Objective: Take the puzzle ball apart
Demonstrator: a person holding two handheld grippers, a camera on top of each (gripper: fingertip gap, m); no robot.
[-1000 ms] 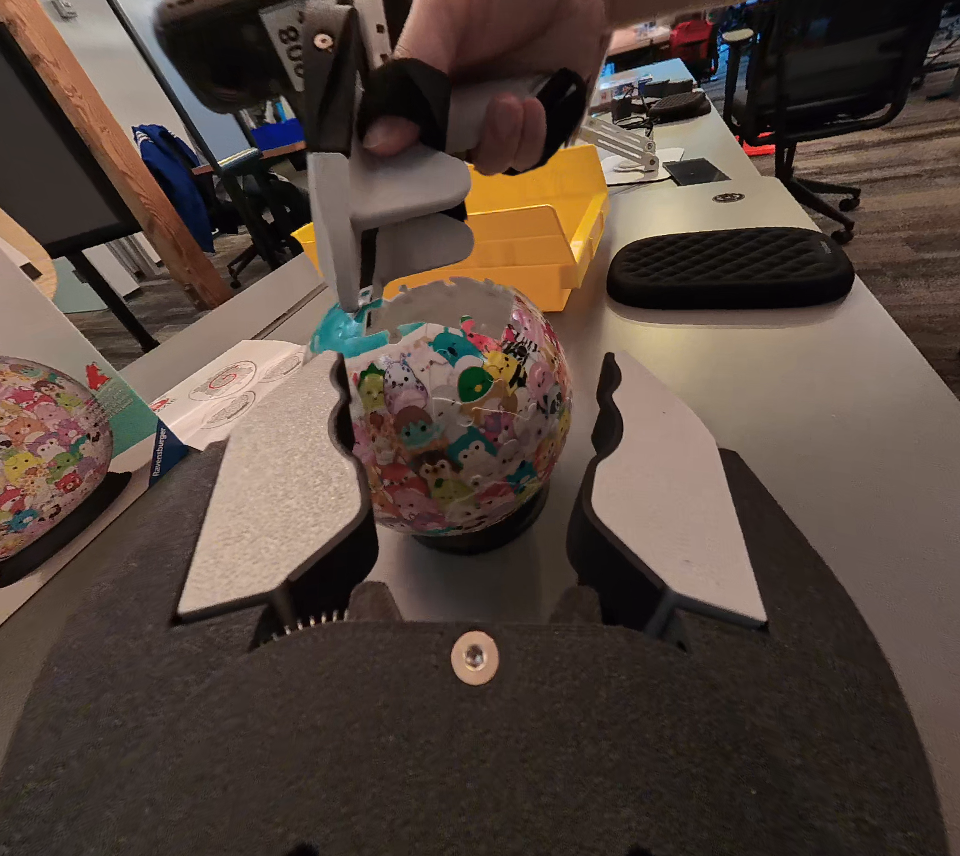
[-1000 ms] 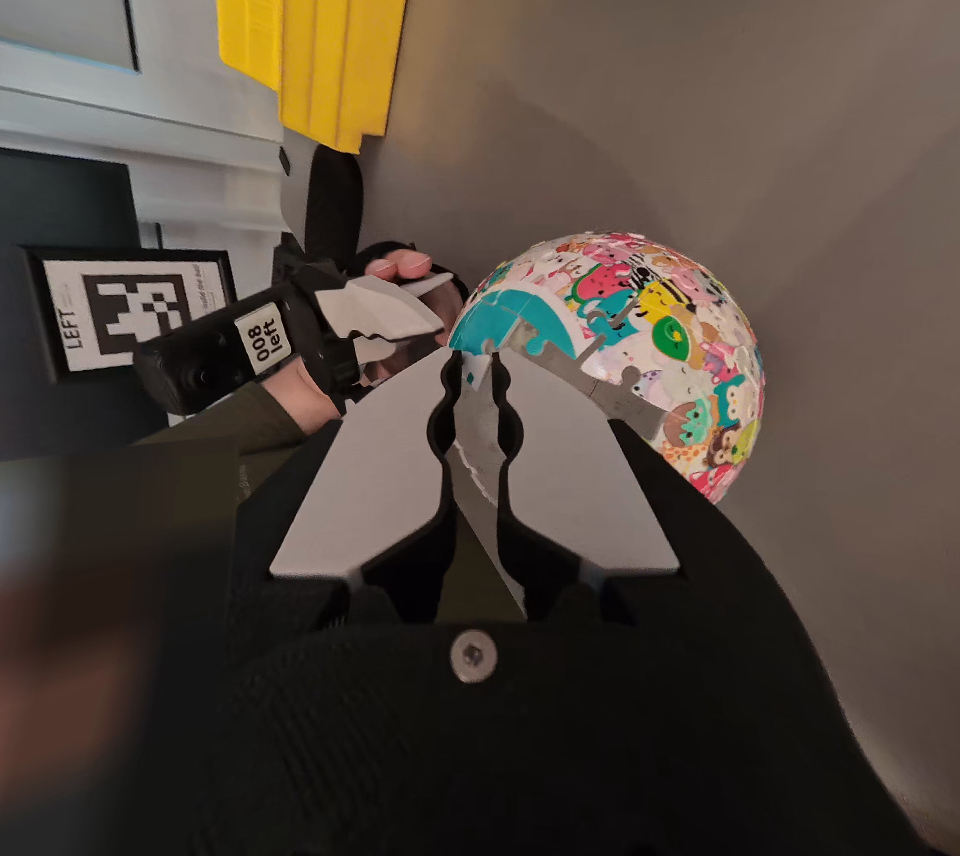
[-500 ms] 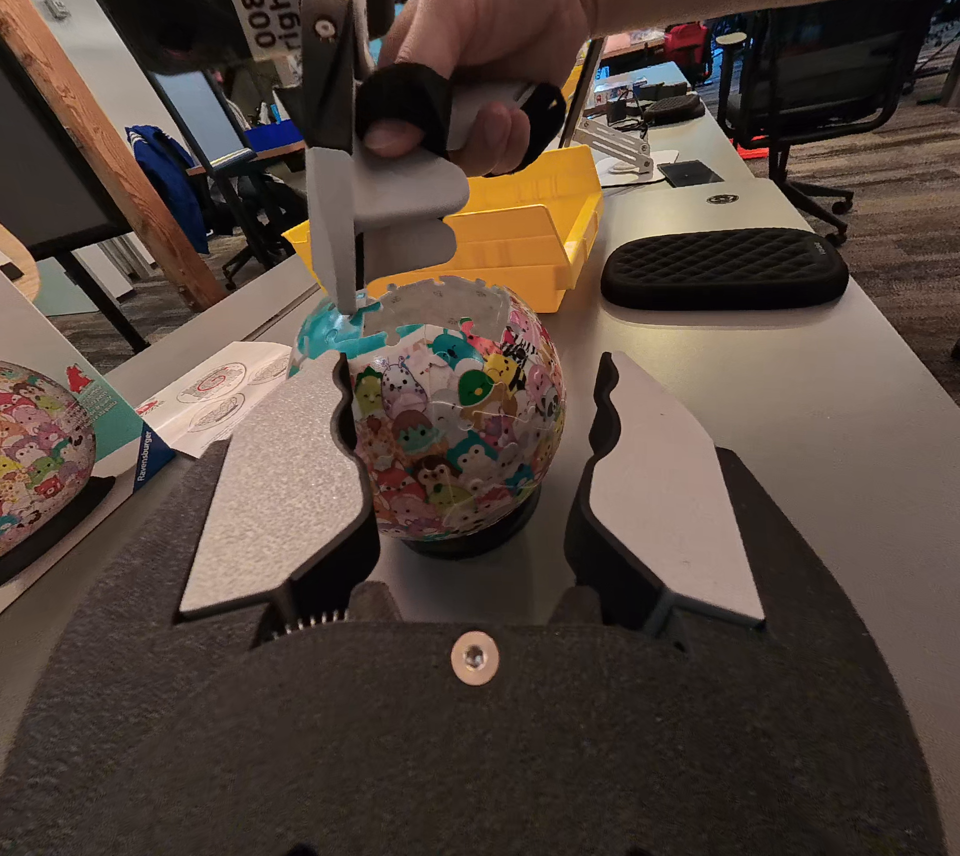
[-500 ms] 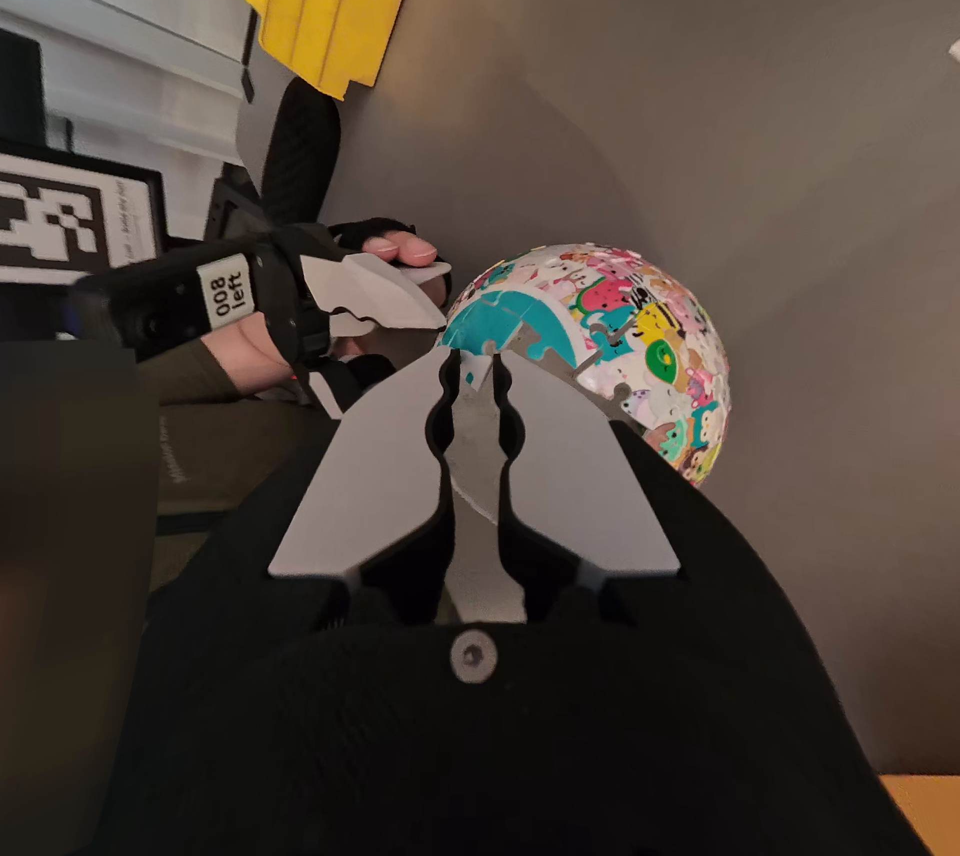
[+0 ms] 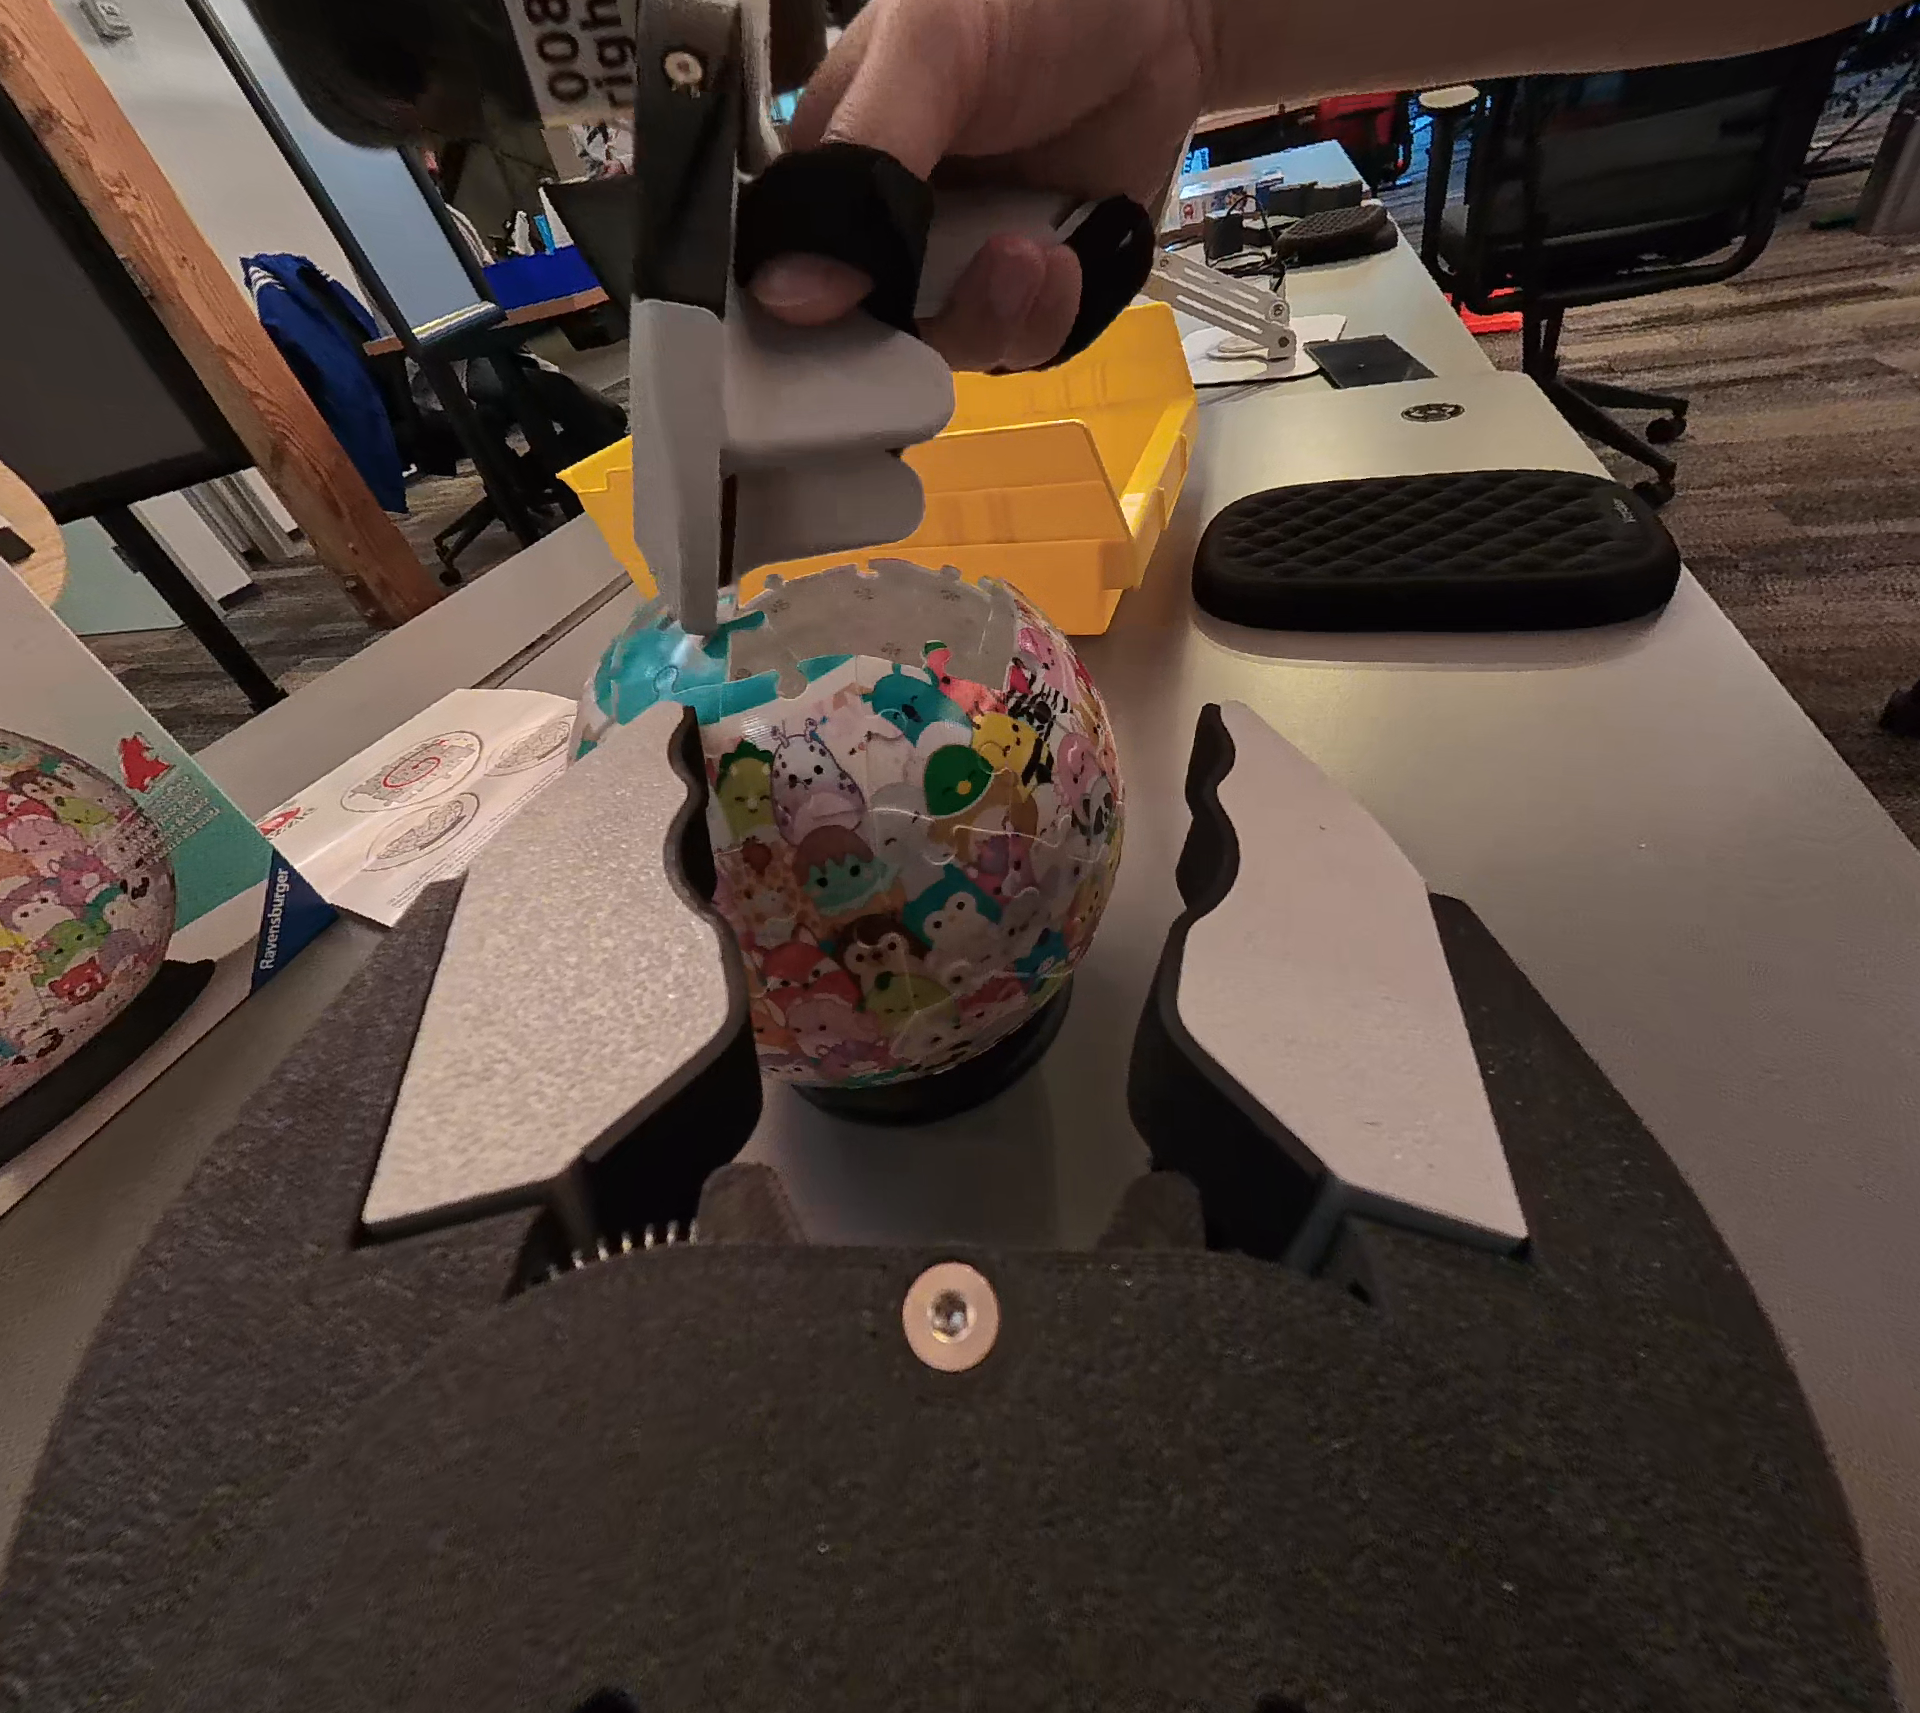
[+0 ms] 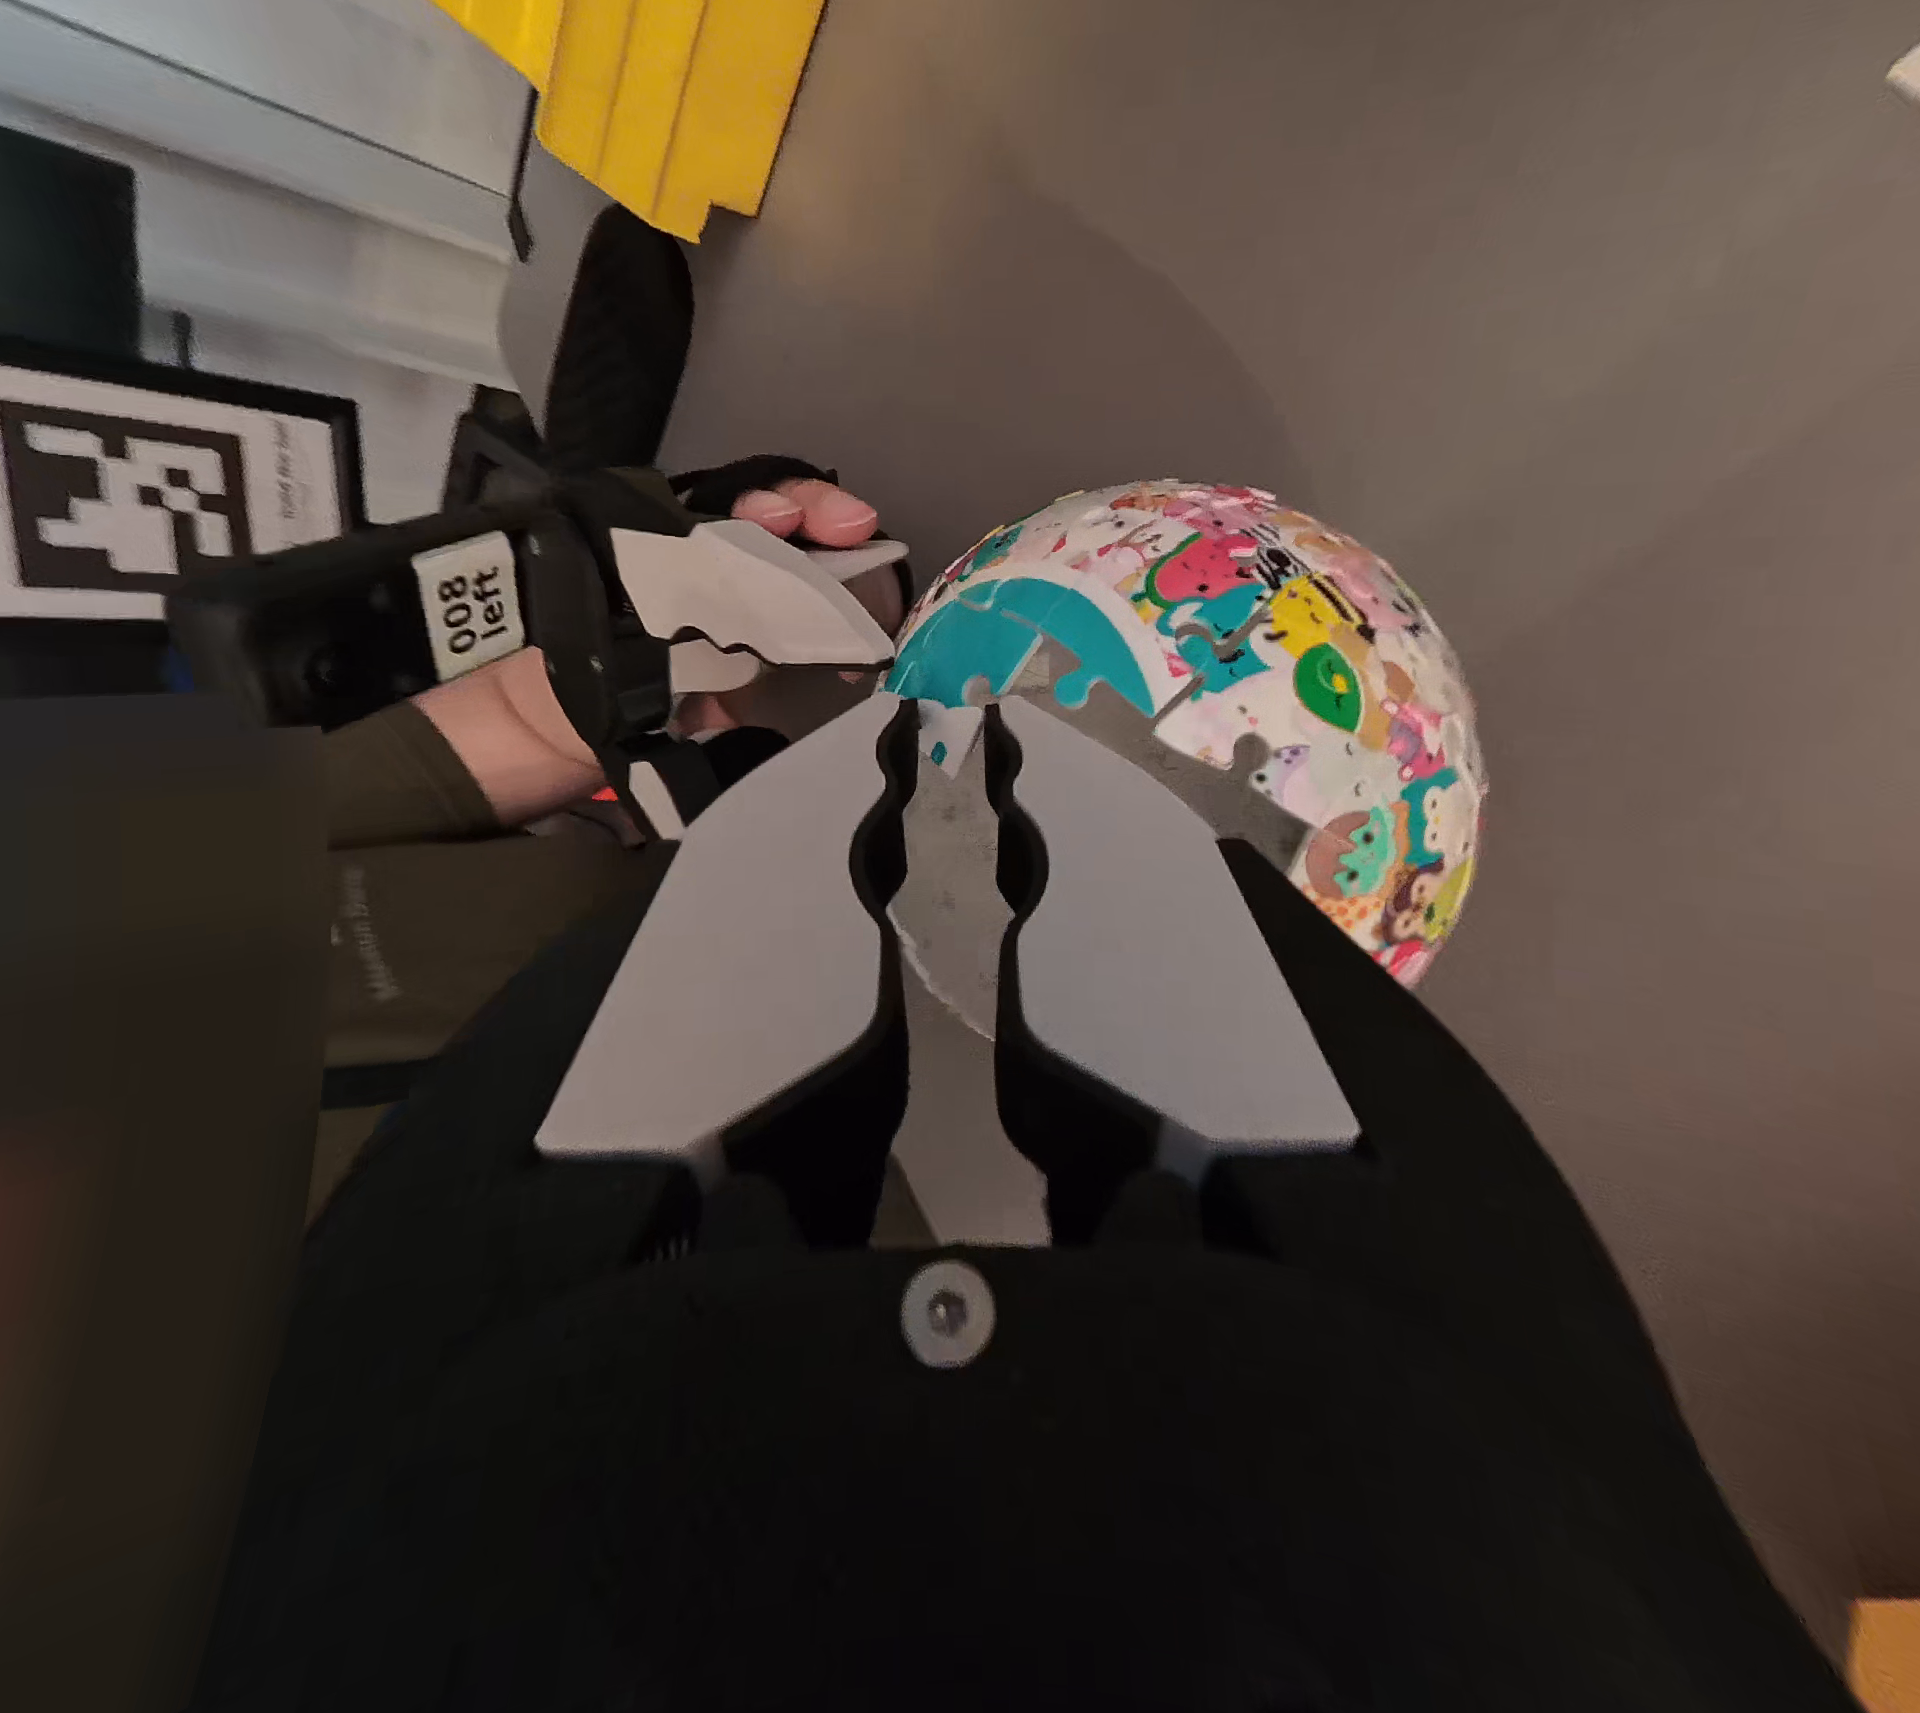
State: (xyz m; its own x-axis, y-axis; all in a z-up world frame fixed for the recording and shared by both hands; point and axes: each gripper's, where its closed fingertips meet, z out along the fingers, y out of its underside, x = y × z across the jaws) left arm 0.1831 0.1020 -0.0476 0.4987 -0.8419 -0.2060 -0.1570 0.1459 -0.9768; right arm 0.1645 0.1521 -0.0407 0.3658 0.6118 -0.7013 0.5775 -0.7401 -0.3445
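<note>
The colourful puzzle ball (image 5: 904, 832) stands on a black stand (image 5: 925, 1081) on the grey table (image 5: 1507, 832). Its top is open, with a jagged rim of grey piece backs. My left gripper (image 5: 945, 728) is open wide around the ball. Its left finger (image 5: 582, 915) lies against the ball's left side and its right finger stands apart. My right gripper (image 5: 707, 614) comes down from above onto the rim by the teal patch. In the right wrist view my right gripper (image 6: 951, 713) is shut on a white and teal puzzle piece (image 6: 951, 738) at the rim of the ball (image 6: 1247, 676).
A yellow bin (image 5: 1039, 468) stands behind the ball, with a black wrist rest (image 5: 1434, 546) to its right. The puzzle box (image 5: 94, 884) and a paper instruction sheet (image 5: 416, 790) lie at the left. A framed marker card (image 6: 135, 500) stands past the left hand.
My right gripper has tilted a little over the ball while its pads stay on the piece at the rim. My left gripper stays open around the ball, which has barely shifted.
</note>
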